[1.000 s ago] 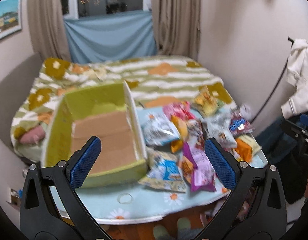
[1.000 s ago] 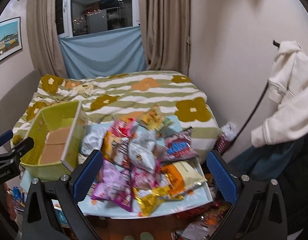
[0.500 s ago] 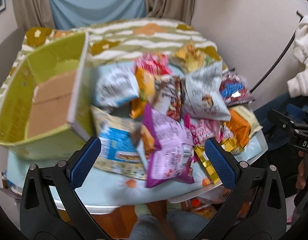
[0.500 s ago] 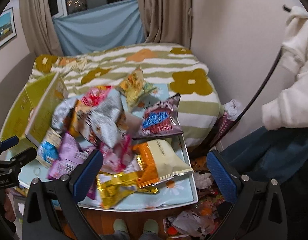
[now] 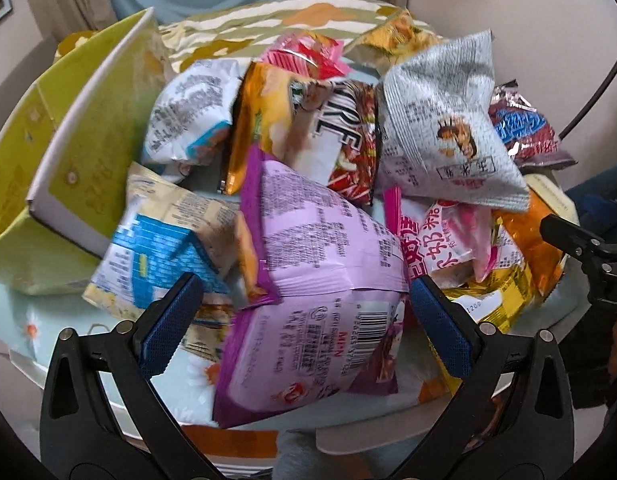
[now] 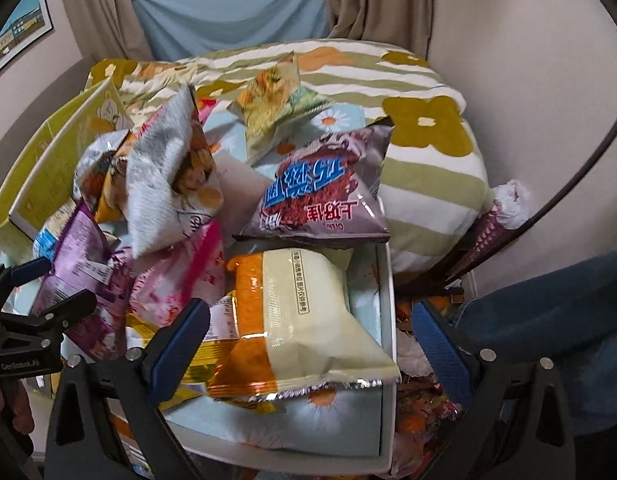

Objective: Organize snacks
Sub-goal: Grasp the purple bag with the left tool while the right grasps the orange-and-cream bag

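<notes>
Now the left gripper is seen spread wide, its jaws just eased inward a touch, with the purple packet lying between the blue pads, unpressed. Ahead to its left the green box is found. The right gripper is likewise held wide, closing slightly, over the orange-and-cream bag, nothing gripped.

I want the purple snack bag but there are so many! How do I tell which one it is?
Look at the small table with the daisy cloth, piled with snack bags beside a yellow-green box. At the pile's near edge lies the purple bag, between the left gripper fingers. It alone is lilac, with small print and a barcode facing up.
</notes>
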A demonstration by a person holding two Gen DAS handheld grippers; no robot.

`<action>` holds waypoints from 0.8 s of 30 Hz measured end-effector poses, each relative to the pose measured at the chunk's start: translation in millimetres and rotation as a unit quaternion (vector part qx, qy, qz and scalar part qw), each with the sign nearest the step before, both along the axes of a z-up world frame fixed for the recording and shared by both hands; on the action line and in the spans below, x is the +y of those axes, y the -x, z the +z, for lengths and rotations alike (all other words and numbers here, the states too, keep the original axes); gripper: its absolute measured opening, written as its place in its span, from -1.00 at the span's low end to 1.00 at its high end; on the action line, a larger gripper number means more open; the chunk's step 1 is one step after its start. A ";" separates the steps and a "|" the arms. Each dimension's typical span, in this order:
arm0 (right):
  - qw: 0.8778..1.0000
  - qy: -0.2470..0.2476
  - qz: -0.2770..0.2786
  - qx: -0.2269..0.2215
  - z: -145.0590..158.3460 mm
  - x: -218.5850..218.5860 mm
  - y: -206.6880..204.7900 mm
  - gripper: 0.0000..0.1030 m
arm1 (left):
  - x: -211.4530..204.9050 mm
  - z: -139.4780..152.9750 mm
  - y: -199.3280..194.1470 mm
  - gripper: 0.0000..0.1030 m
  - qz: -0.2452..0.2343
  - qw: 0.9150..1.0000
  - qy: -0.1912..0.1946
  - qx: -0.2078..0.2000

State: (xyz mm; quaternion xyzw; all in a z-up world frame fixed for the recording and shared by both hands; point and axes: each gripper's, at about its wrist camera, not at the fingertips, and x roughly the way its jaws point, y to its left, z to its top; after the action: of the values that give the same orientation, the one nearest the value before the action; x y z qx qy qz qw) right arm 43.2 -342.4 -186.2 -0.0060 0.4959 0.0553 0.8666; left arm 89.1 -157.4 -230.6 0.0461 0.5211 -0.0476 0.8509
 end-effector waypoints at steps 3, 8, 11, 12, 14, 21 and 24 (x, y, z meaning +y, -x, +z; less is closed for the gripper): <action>1.000 0.009 0.019 0.005 -8.2 3.0 -3.3 0.85 | -7.4 -10.0 -5.0 0.62 0.001 1.000 -0.015 0.012; 0.999 0.025 0.043 -0.001 -15.4 6.5 -7.8 0.77 | -13.0 -12.6 -5.2 0.52 -0.005 1.000 -0.026 0.008; 0.998 0.024 0.055 0.003 -19.1 7.6 -12.4 0.63 | -21.4 -10.7 -0.3 0.48 -0.009 0.999 -0.036 0.001; 0.998 0.022 0.057 0.007 -19.8 8.9 -14.8 0.55 | -23.6 -9.1 0.8 0.47 -0.012 0.999 -0.040 -0.001; 0.998 0.021 0.061 0.013 -23.4 10.0 -17.8 0.48 | -29.2 -3.8 11.5 0.46 -0.016 0.999 -0.047 -0.003; 0.998 0.011 0.060 0.022 -32.4 11.0 -23.7 0.41 | -28.4 1.5 21.9 0.45 -0.006 0.999 -0.043 -0.002; 0.998 0.012 0.060 0.027 -36.3 12.7 -24.3 0.36 | -25.9 2.7 26.6 0.45 0.002 0.999 -0.039 -0.004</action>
State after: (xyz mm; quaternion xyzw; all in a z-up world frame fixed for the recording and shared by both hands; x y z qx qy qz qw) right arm 67.5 -329.7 -222.5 -0.0449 0.5186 0.1013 0.8478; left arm 62.5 -183.3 -227.9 0.0777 0.5192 -0.0251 0.8508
